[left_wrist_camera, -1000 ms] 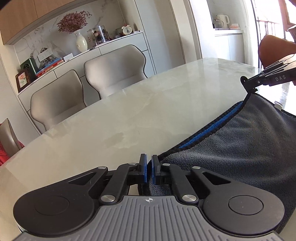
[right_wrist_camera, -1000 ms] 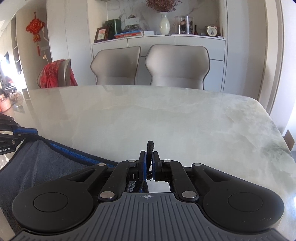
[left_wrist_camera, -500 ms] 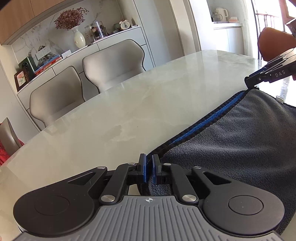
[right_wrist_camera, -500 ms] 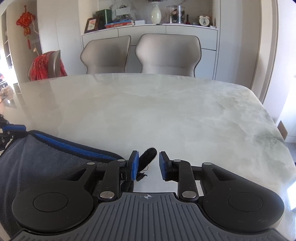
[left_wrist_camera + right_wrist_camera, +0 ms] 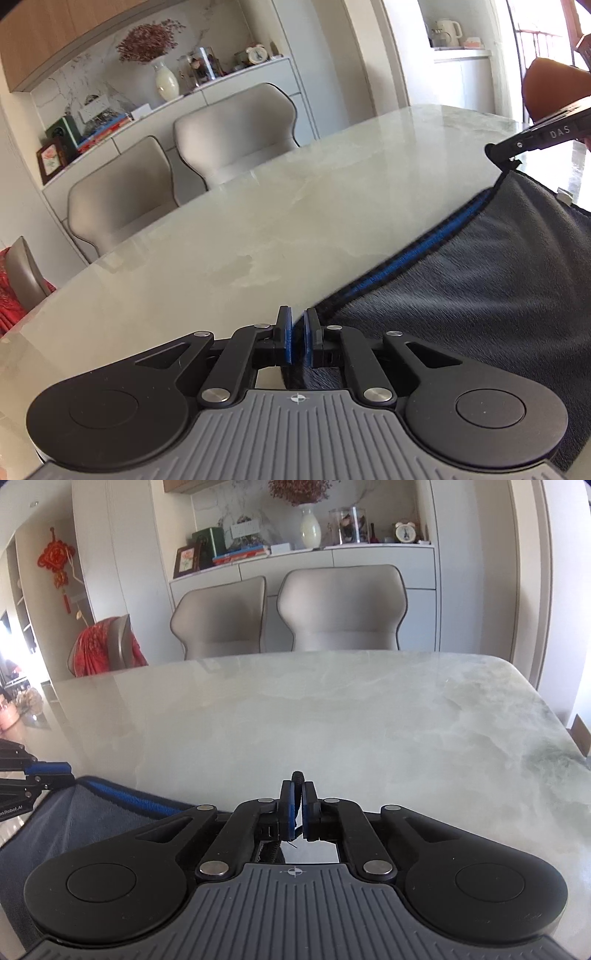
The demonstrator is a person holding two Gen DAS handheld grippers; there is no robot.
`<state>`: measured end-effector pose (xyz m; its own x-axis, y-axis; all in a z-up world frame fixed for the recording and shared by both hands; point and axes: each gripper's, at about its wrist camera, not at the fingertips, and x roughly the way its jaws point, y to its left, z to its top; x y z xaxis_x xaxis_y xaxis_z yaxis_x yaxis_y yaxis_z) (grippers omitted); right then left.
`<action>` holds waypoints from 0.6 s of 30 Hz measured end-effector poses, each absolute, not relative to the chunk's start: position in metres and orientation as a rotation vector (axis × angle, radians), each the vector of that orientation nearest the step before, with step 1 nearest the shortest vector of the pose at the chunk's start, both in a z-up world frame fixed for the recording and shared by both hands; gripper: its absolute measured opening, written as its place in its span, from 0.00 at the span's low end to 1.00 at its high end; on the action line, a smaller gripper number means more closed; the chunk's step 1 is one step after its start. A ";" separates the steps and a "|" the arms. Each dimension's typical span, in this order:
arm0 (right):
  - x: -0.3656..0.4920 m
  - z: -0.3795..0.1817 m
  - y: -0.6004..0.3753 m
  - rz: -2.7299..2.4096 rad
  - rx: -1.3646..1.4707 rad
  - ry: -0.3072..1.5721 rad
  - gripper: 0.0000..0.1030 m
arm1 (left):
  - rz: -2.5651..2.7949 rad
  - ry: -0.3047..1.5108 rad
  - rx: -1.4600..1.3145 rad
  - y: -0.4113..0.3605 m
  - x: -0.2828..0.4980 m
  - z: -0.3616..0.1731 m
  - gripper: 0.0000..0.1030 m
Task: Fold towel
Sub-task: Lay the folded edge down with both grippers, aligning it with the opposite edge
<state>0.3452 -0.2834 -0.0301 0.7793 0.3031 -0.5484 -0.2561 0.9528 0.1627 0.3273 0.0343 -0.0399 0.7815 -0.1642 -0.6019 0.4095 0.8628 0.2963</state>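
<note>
A dark grey towel [image 5: 480,295] with a blue edge stripe hangs stretched between my two grippers above the marble table [image 5: 258,221]. My left gripper [image 5: 298,332] is shut on the towel's near corner. My right gripper [image 5: 298,805] is shut on the other corner, whose tip pokes up between the pads. In the left wrist view the right gripper [image 5: 502,153] holds the far corner at the upper right. In the right wrist view the towel [image 5: 74,823] runs to the left gripper [image 5: 44,775] at the left edge.
Two beige chairs [image 5: 288,616] stand at the table's far side before a sideboard [image 5: 369,565] with a vase, clock and books. A chair with red cloth [image 5: 107,646] is at the left. The table's right edge [image 5: 554,716] is near.
The right gripper opened briefly half a second ago and has shut again on the towel corner. Both grippers have lifted and the towel edge is pulled tauter.
</note>
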 end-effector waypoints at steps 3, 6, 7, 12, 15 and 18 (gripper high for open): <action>0.349 -0.027 -0.284 0.301 0.087 0.601 0.05 | -0.321 0.601 0.414 0.036 0.330 -0.037 0.06; 0.353 -0.031 -0.281 0.294 0.076 0.613 0.05 | -0.320 0.608 0.435 0.034 0.331 -0.041 0.06; 0.355 -0.032 -0.281 0.289 0.075 0.616 0.05 | -0.333 0.614 0.438 0.034 0.330 -0.042 0.06; 0.355 -0.036 -0.284 0.294 0.097 0.626 0.05 | -0.392 0.629 0.472 0.031 0.325 -0.045 0.15; 0.353 -0.039 -0.283 0.296 0.086 0.635 0.05 | -0.395 0.624 0.516 0.028 0.324 -0.048 0.17; 0.351 -0.040 -0.284 0.302 0.090 0.638 0.05 | -0.411 0.627 0.510 0.026 0.325 -0.047 0.15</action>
